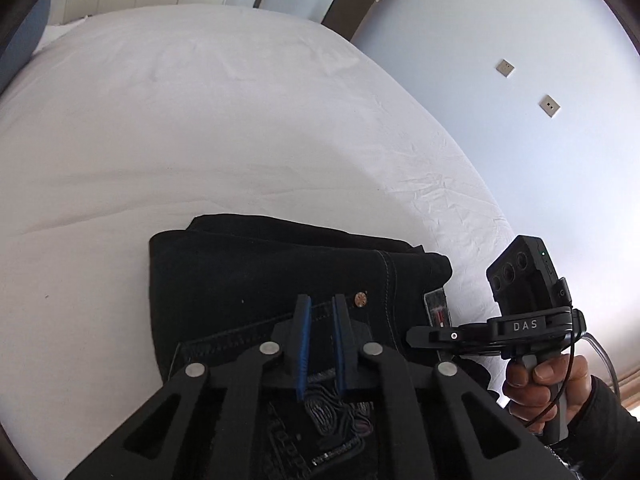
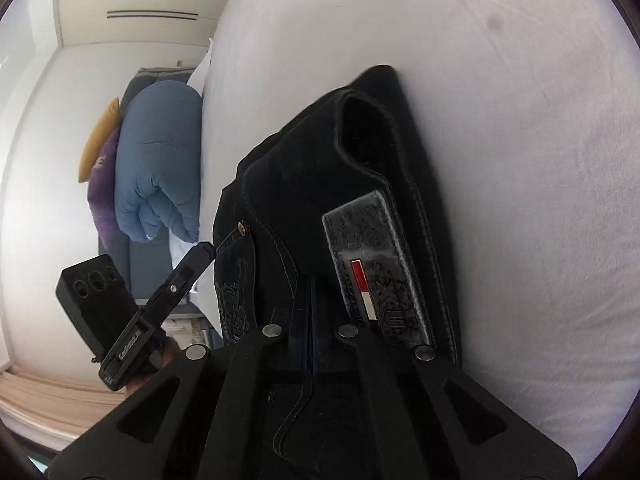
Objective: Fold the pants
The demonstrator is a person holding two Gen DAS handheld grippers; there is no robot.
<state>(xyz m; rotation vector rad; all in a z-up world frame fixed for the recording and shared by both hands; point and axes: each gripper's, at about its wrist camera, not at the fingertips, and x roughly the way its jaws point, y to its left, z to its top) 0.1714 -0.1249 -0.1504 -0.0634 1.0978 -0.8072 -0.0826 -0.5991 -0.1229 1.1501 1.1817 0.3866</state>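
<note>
Lying as a compact, several-layered bundle near the bed's (image 1: pixel 200 120) near edge, the black pants (image 1: pixel 248 276) look already folded, so little seems left beyond a final tidy or release. The left gripper (image 1: pixel 320 344) hovers over the pocket with its blue pads nearly together and nothing visibly pinched. The right gripper (image 2: pixel 310 320) is clamped tight beside the waistband patch (image 2: pixel 376 268); whether it pinches cloth I cannot tell.

The pants (image 1: pixel 248 280) were thick black cloth, matt and a bit fuzzy, with pale stitching and a shiny metal button (image 1: pixel 361 299). Their patch (image 2: pixel 376 268) looked rough and grey. The bed (image 1: pixel 200 120) sheet was soft white cloth with small wrinkles. The left gripper (image 1: pixel 320 344) was matt black plastic with blue rubbery pads.
</note>
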